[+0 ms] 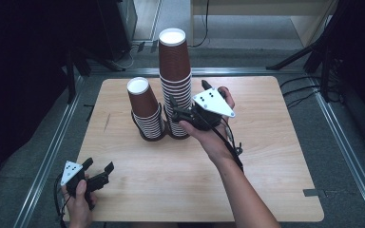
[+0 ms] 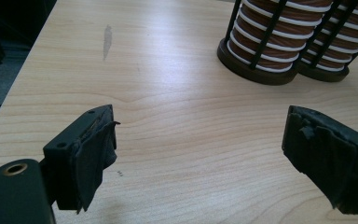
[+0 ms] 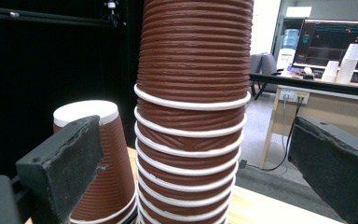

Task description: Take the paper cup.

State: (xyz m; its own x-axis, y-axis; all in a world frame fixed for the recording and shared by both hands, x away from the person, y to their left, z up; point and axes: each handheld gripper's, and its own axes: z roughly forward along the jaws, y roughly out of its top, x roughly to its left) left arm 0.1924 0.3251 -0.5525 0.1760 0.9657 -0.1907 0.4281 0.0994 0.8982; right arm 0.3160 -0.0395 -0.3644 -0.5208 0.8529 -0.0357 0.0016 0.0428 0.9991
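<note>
Two stacks of upturned brown paper cups stand in black wire holders at the table's back middle: a tall stack (image 1: 175,71) and a shorter stack (image 1: 145,107) to its left. My right gripper (image 1: 178,111) is open and held level at the tall stack's right side. In the right gripper view the tall stack (image 3: 193,70) stands between the spread jaws of the right gripper (image 3: 196,149), with the short stack (image 3: 98,177) behind the left jaw. My left gripper (image 1: 98,166) hovers open and holds nothing near the front left corner. From the left gripper (image 2: 200,130) both holder bases show, short stack (image 2: 261,56) and tall stack (image 2: 328,60).
The wooden table (image 1: 266,156) has bare board across its front and right. Metal rails (image 1: 52,152) run along both sides on the floor, and black stand legs (image 1: 299,54) sit behind. Far off, a desk carries white cups (image 3: 347,63) and a monitor.
</note>
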